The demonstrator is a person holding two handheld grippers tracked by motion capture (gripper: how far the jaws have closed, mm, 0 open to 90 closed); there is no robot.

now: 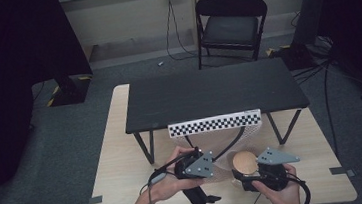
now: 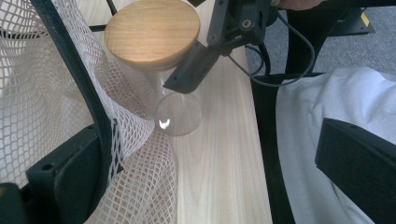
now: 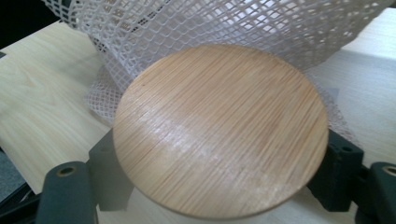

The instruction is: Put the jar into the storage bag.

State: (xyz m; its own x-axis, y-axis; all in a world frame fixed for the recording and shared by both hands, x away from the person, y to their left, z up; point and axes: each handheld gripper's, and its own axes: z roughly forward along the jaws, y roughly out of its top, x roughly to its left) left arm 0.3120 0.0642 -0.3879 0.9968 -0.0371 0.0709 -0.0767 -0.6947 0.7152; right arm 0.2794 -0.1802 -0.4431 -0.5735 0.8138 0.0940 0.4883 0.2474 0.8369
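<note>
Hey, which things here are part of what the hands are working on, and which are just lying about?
In the job:
glass jar with wooden lid
white mesh bag
left gripper
right gripper

Lying about:
checkerboard strip
black table
folding chair

The white net [image 1: 224, 150] is crowding the glass jar [image 2: 180, 109] on its far side, touching it, while the right gripper [image 1: 249, 178] is closing off the near side. The black stand [image 1: 213, 94] is blocking the middle of the wooden table [image 1: 118, 153]; its left end is lying open.
</note>
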